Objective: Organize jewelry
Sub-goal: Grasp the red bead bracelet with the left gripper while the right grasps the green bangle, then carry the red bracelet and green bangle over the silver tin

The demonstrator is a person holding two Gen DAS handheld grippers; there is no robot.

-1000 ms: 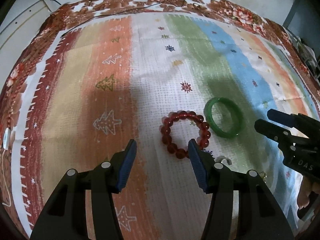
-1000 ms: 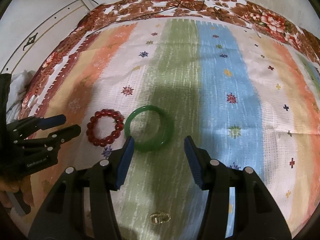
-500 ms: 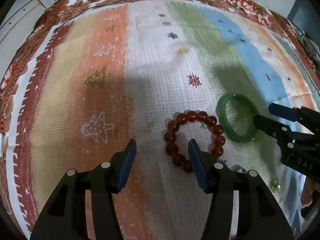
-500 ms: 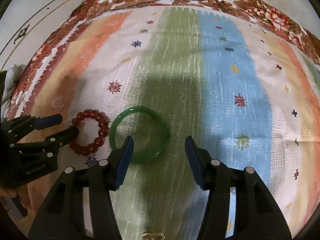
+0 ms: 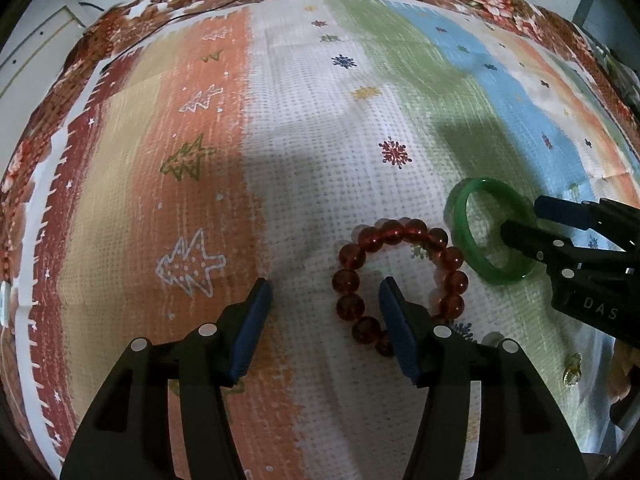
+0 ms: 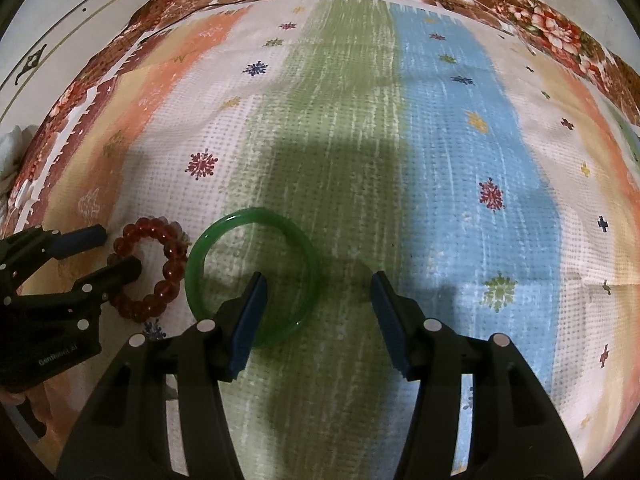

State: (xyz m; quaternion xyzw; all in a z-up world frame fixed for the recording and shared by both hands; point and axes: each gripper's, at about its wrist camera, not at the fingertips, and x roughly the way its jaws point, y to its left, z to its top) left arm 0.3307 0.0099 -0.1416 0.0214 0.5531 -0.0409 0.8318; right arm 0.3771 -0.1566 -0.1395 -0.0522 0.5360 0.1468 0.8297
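Observation:
A red bead bracelet point(image 5: 400, 280) lies flat on the striped cloth; it also shows in the right wrist view point(image 6: 150, 270). My left gripper point(image 5: 324, 292) is open, its right finger inside the bead ring, its left finger outside on the cloth. A green bangle point(image 6: 252, 276) lies just right of the beads; it also shows in the left wrist view point(image 5: 490, 228). My right gripper point(image 6: 318, 286) is open, its left finger inside the bangle, its right finger outside it. Neither holds anything.
A small gold earring point(image 5: 572, 370) lies on the cloth near the front, right of the beads. The striped cloth point(image 6: 440, 140) with snowflake prints covers the table, with a floral border point(image 6: 540, 28) and thin black cables at the far edge.
Both grippers have moved forward and down. The left one's right finger now sits inside the bead ring and the right one's left finger inside the bangle. The jewelry has not moved.

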